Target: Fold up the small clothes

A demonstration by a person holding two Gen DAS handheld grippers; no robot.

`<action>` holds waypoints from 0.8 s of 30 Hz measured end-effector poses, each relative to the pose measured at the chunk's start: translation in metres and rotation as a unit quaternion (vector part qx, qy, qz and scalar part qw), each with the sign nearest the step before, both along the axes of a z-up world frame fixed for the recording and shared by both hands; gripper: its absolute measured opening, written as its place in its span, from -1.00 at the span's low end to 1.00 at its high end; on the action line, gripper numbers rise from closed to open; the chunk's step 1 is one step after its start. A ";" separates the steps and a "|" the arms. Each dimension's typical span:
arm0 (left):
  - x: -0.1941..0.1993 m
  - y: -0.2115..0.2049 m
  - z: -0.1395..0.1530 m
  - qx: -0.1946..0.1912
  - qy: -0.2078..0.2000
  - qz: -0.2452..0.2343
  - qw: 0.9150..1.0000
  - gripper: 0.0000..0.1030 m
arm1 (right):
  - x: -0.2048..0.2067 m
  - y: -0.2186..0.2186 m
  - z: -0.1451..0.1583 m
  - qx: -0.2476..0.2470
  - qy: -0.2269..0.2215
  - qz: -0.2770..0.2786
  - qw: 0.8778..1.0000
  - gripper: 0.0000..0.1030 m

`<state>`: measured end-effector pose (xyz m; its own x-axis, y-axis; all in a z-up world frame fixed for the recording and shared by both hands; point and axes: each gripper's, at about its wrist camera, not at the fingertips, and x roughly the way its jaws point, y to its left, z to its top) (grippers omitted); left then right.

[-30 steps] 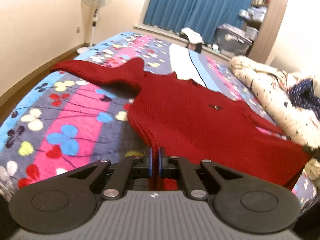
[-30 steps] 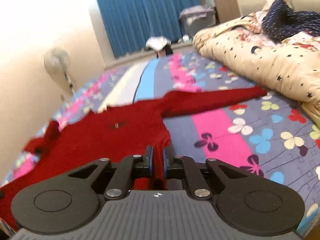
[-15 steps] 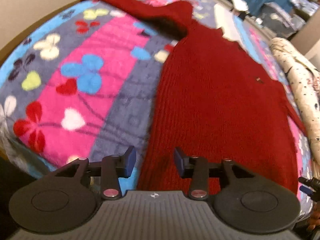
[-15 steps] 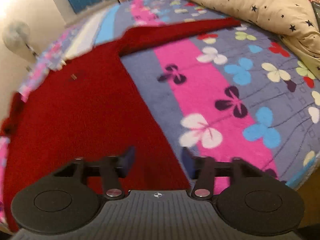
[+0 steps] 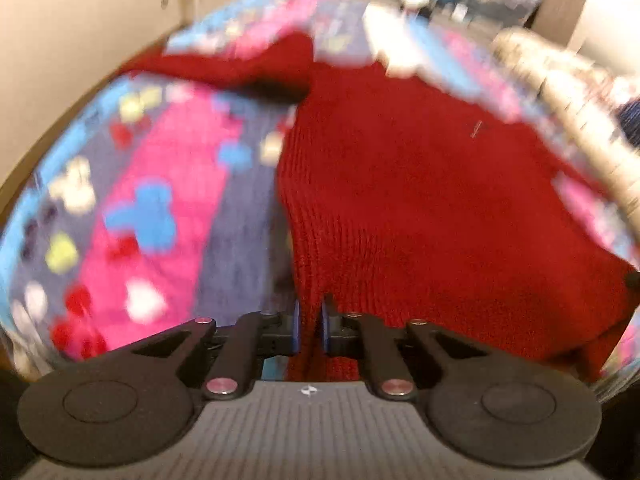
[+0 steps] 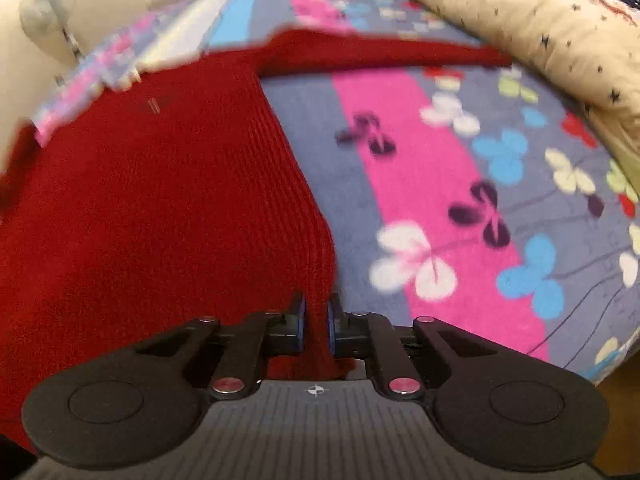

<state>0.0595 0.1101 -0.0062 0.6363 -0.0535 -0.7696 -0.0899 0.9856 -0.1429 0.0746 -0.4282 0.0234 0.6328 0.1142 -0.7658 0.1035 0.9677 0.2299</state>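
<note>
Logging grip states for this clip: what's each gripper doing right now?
Left gripper: shut on the sweater hem.
Right gripper: shut on the sweater hem too.

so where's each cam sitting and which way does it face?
Left wrist: on the left gripper, looking along its fingers, angled down over the bed; pads pinch the red sweater at its hem.
Right wrist: on the right gripper, same downward tilt; pads pinch the sweater's other hem corner, floral blanket to its right.
Shared: sweater, blanket, star-print quilt.
</note>
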 end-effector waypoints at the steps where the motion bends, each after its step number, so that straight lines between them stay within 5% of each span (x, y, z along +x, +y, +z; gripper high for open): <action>1: -0.004 0.007 0.019 -0.012 -0.024 -0.007 1.000 -0.81 | -0.005 -0.005 0.022 0.016 -0.023 -0.002 1.000 -0.81; 5: -0.015 0.017 0.074 0.010 -0.087 -0.031 0.996 -0.87 | -0.029 -0.012 0.100 0.053 -0.100 0.021 0.993 -0.87; 7: -0.013 0.023 0.074 0.027 -0.089 -0.024 0.995 -0.87 | -0.035 -0.011 0.110 0.035 -0.093 0.015 0.995 -0.88; 12: 0.010 0.025 0.015 0.043 0.028 0.005 0.999 -0.85 | -0.018 -0.008 0.045 -0.029 0.029 -0.021 0.999 -0.85; 15: 0.015 0.018 0.030 0.068 -0.012 0.002 0.998 -0.73 | -0.022 0.008 0.028 -0.133 0.022 -0.049 0.990 -0.76; 18: 0.032 0.002 0.030 0.066 -0.016 -0.034 0.997 -0.72 | -0.024 0.024 0.034 -0.094 -0.038 -0.015 0.995 -0.74; 20: 0.045 -0.011 0.020 0.062 -0.003 -0.069 0.996 -0.72 | -0.016 0.043 0.028 -0.057 -0.066 0.043 0.995 -0.53; 22: 0.054 -0.022 -0.001 0.046 0.034 -0.097 0.994 -0.72 | -0.006 0.057 0.012 -0.052 -0.055 0.087 0.993 -0.37; 24: 0.061 -0.026 -0.033 0.056 0.108 -0.106 0.987 -0.72 | 0.009 0.067 -0.019 -0.071 0.017 0.114 0.991 -0.37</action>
